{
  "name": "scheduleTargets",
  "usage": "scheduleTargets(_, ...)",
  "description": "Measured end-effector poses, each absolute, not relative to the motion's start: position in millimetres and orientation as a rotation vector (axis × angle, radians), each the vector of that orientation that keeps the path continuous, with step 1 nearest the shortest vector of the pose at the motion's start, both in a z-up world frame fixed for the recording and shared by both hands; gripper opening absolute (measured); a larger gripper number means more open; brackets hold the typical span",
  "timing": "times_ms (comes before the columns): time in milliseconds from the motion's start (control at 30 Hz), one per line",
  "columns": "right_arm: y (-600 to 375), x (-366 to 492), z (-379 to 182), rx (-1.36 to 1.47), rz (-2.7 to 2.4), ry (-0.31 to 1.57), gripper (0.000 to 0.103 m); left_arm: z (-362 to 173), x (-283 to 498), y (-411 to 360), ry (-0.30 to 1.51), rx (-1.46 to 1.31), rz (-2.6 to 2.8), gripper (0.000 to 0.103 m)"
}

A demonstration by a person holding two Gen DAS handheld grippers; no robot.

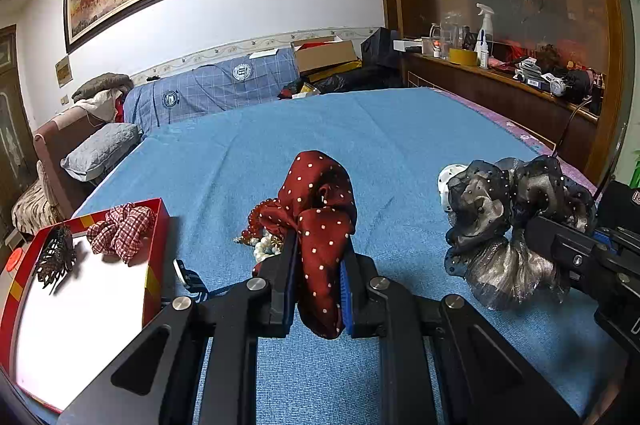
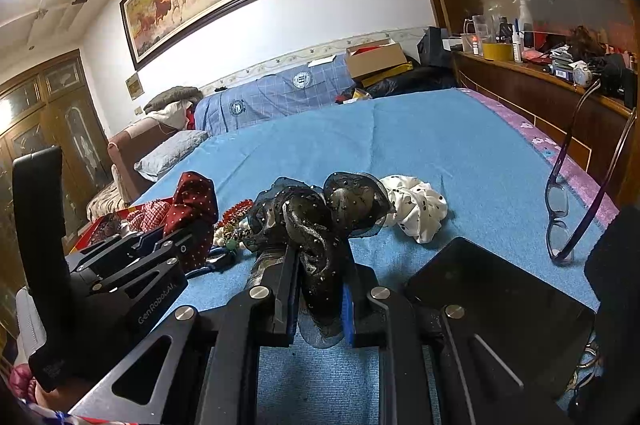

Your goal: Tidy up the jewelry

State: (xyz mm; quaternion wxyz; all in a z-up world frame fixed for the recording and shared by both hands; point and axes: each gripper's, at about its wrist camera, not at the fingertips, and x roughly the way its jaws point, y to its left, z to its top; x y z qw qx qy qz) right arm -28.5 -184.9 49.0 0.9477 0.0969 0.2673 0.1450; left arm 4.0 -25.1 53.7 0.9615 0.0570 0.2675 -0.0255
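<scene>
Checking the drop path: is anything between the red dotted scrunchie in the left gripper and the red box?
Nothing visible. The left gripper holds the red dotted scrunchie right of the red box; only bare blue blanket lies between.

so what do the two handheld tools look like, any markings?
Both alike: matte black angular frames with cut-out arms, silver round bolt heads, blue pads lining the fingers. Left tool, right tool. The left tool's body carries white "GenRobot.AI" lettering in the right wrist view.

Four scrunchies — red dotted (image 1: 320, 213), black gauze (image 1: 508, 225), checked (image 1: 120, 229), white (image 2: 416, 211); one box (image 1: 154, 265); one pair of glasses (image 2: 560, 213).
</scene>
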Motion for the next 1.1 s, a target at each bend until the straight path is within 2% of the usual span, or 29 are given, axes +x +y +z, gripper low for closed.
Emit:
scheduleTargets(533, -180.6, -32.3, 52.8, 0.155, 0.275, 0.507, 0.018, 66.3, -17.6, -8.1, 0.511, 0.064, -0.033, 0.017)
scheduleTargets(933, -166.0, -42.2, 55.9, 0.054, 0.218, 0.454, 0.018, 89.9, -67.8, 66.3, 0.459, 0.007, 0.072, 0.017)
scheduleTargets(1100, -165.3, -52.5, 55.9, 0.148, 0.253, 0.494, 0.018, 94.0, -84.9, 102.1, 0.454, -0.021, 0.135, 0.018)
